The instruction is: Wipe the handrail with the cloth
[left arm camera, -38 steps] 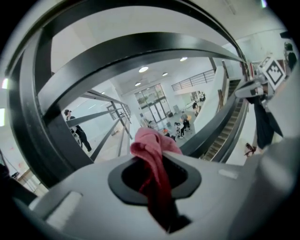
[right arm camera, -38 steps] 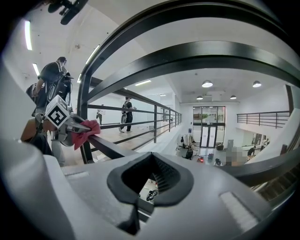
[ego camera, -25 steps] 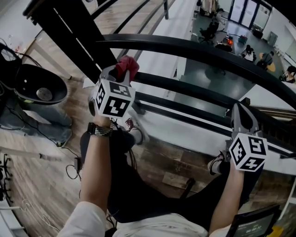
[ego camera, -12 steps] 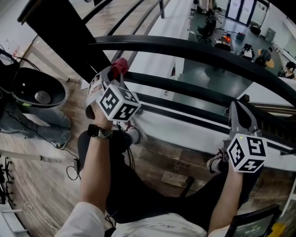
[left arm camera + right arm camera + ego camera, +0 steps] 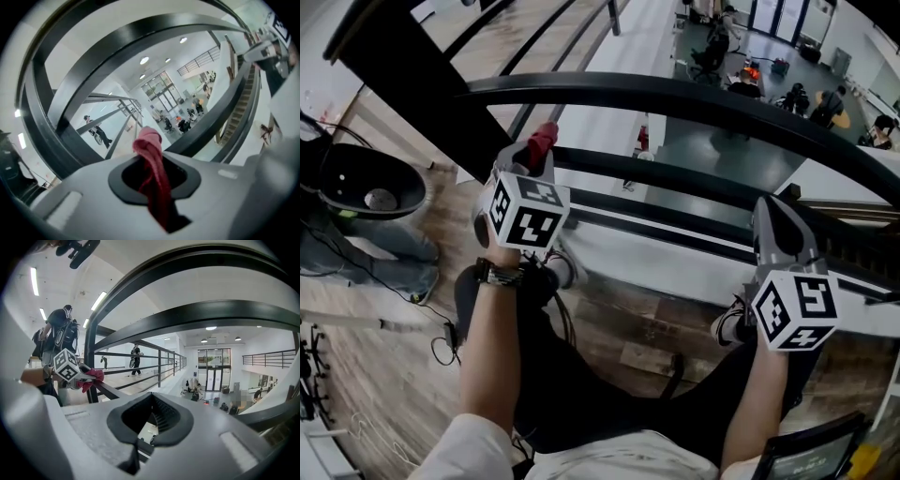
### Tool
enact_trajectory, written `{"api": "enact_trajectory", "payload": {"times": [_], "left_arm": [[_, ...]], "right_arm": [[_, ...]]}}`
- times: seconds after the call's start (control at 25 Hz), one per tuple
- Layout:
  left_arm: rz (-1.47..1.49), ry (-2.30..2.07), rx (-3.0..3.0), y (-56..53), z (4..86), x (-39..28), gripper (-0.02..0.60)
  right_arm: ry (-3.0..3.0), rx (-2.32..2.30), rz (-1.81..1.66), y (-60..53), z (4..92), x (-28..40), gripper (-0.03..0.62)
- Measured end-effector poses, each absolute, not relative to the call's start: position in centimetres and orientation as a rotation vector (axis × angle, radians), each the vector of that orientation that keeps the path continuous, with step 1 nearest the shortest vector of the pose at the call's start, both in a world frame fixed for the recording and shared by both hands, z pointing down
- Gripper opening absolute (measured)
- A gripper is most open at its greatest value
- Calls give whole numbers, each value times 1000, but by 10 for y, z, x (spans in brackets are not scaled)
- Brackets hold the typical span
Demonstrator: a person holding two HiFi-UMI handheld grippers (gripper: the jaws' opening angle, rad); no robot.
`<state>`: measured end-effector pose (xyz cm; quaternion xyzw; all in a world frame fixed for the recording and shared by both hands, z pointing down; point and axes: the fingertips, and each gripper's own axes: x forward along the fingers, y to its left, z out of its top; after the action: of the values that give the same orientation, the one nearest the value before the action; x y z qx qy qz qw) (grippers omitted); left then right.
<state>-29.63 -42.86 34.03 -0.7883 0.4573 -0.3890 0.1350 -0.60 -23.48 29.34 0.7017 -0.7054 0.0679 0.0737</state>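
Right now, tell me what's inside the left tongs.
The left tongs are shut on a red cloth, its bunched end poking out in front. How much cloth sits deeper between them is covered.

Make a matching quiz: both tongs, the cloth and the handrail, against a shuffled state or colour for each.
1. left tongs
2. right tongs
3. cloth
4. top handrail

A. black
B. shut, nothing between
C. red
D. shut on the cloth

Pairs: 1-D, 2-B, 3-C, 4-A
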Motion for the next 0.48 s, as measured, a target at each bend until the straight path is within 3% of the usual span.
{"api": "enact_trajectory", "payload": {"times": [0.48], "left_arm": [[-850,1282,-2566,-387,324,-209,66]], "right_arm": [[-2155,2082,210,-194,290,12,2]]}}
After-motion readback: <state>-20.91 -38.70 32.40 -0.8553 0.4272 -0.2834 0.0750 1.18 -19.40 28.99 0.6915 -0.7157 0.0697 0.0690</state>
